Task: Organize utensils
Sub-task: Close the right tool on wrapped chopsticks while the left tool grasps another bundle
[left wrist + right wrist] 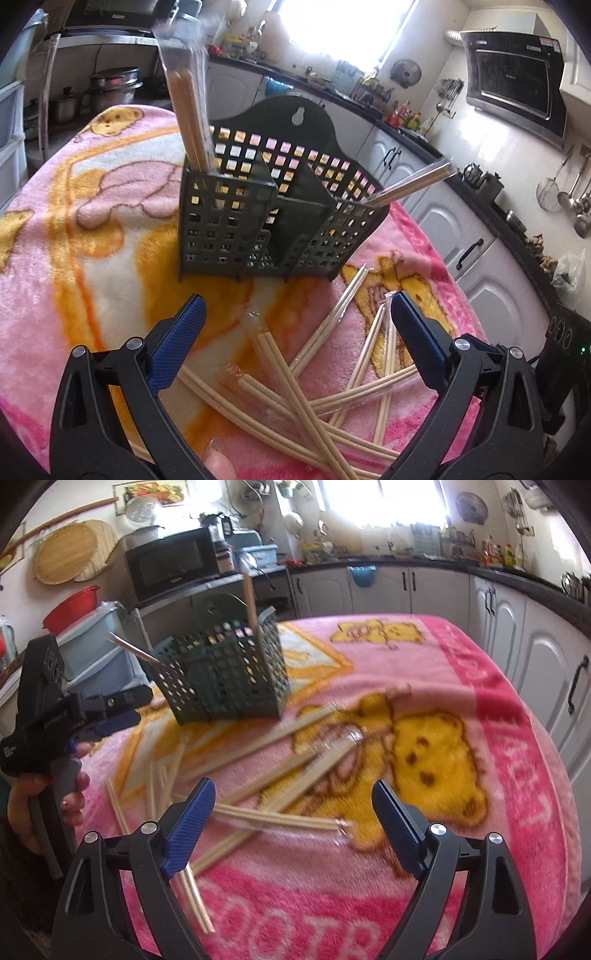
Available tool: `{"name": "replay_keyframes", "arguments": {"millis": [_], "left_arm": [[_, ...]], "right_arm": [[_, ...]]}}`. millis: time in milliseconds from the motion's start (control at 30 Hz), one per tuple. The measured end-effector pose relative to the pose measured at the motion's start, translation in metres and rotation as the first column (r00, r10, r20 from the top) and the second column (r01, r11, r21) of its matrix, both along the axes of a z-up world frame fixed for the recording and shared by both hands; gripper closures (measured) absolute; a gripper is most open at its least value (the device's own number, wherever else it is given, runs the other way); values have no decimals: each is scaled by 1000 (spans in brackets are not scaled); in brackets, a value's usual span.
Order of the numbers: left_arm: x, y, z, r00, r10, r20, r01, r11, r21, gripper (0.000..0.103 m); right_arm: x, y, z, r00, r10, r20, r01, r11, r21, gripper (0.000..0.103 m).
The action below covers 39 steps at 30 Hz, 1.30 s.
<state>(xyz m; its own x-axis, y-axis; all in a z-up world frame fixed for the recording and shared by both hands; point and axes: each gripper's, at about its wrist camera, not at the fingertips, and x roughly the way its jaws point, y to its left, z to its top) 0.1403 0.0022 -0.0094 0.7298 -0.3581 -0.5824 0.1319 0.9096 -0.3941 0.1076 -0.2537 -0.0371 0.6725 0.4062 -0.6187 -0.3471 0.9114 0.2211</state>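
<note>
A dark green perforated utensil holder (258,221) stands upright on the pink blanket (92,221). One wrapped pair of chopsticks (188,118) stands in its left compartment. Another wrapped pair (410,184) leans out of the right one. Several loose chopsticks (295,387), some in clear wrappers, lie crossed in a pile in front of the holder. My left gripper (295,306) hovers open over the pile, nothing between its fingers. In the right wrist view my right gripper (293,788) is open above the chopsticks (280,775), with the holder (225,675) beyond. The left gripper (136,707) is at the left there.
The blanket covers a rounded table that drops off at the right edge (546,775). White kitchen cabinets (517,635) line the far and right sides. A microwave (173,561) and a red basin (72,607) sit behind the holder. A hand (33,794) holds the left gripper.
</note>
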Motion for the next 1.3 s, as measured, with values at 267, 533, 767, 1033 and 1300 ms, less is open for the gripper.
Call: {"name": "replay_keyframes", "arguments": {"millis": [267,533,767,1033,1300], "left_arm": [[19,-8,-19,997,-28,-68,30,999,31,11],[33,-5,-37,989,-37,-141,38,999,4,21],[42,-2,-48,981,-18,-193,16,1000,-12,33],[46,-1,-53,978,-18,-206,15,1000,-14,60],[45,2,-50,980,-25,-196,22,1000,-17,92]], "right_arm": [[6,-10,-19,996,-31,-87,33,999,25,21],[15,-19,-36,984,-38,-173,53,995,85,41],[17,-27,-42,979,-39,-199,68,988,141,56],[16,-35,-40,980,-28,-197,67,979,195,91],[8,-31,-8,997,-28,-70,39,985,170,99]]}}
